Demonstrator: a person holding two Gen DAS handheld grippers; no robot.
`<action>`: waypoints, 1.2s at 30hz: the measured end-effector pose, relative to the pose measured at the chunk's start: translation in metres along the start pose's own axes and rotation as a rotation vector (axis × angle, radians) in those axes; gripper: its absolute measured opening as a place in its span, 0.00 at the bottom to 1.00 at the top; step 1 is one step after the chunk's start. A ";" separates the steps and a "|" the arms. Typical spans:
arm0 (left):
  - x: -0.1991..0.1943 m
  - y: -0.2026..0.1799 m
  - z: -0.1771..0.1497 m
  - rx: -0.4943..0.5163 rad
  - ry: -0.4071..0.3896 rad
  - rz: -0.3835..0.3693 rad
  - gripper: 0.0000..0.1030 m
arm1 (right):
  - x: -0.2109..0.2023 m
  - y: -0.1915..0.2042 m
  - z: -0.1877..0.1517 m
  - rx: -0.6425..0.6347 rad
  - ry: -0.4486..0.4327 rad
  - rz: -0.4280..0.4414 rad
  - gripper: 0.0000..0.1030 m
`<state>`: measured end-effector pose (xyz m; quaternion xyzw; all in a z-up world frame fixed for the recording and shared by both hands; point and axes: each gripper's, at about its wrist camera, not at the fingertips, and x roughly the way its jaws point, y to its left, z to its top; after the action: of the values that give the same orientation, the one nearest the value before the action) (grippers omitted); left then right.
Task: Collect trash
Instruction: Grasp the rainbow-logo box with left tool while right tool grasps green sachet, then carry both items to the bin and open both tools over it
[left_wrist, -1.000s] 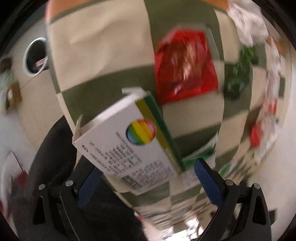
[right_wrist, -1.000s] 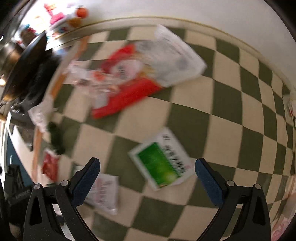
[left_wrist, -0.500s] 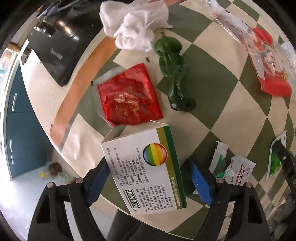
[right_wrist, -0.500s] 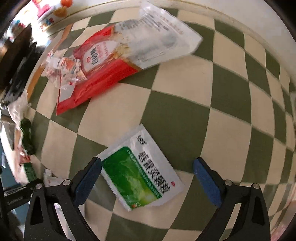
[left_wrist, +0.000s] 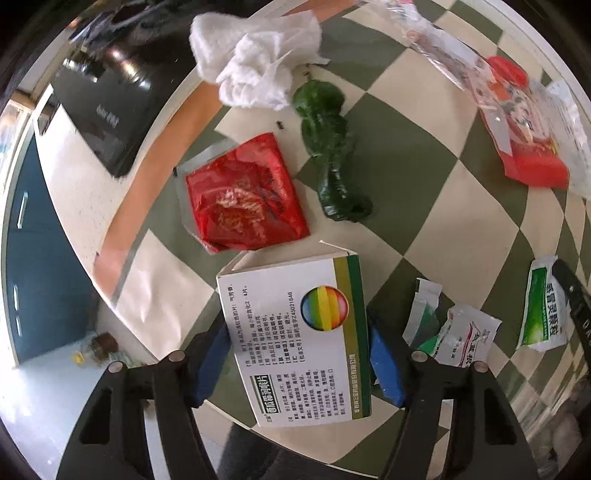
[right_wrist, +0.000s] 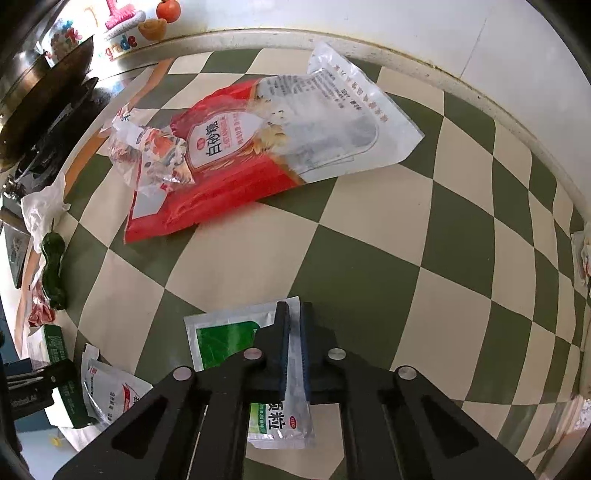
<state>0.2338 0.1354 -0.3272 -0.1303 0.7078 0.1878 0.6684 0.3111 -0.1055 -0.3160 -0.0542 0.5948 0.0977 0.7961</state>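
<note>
Closing within the last half second, the right gripper (right_wrist: 293, 347) has come down over the green medicine sachet (right_wrist: 221, 338) it straddled a moment earlier, and its jaws now pinch the sachet's foil edge between them, the packet's lower end showing below the pads. On the other side, the left gripper (left_wrist: 297, 363) has just been closing too, its blue pads (left_wrist: 386, 363) now set against both long sides of the white medicine box (left_wrist: 295, 341), which it holds over the checked bench (left_wrist: 424, 155) after swinging away from the black bin seen a second ago. Beyond the box lie a red foil wrapper (left_wrist: 245, 199), a green pepper (left_wrist: 332, 155) and a crumpled white tissue (left_wrist: 258, 55). Just beside the box on the right lie torn sachets (left_wrist: 454, 332). Farther off, a red-and-clear sugar bag (right_wrist: 258, 151) rests flat near the wall.
</note>
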 end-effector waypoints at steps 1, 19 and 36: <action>-0.003 -0.001 -0.001 0.010 -0.013 0.012 0.64 | 0.000 -0.004 0.004 0.008 0.002 0.008 0.03; -0.100 -0.017 0.000 0.115 -0.333 0.099 0.64 | -0.058 0.007 0.036 0.024 -0.157 0.106 0.00; -0.135 0.052 -0.020 0.008 -0.429 0.057 0.64 | -0.127 0.087 0.039 -0.072 -0.244 0.253 0.00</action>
<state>0.2023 0.1644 -0.1872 -0.0646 0.5535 0.2270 0.7987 0.2936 -0.0241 -0.1805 0.0048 0.4918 0.2243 0.8413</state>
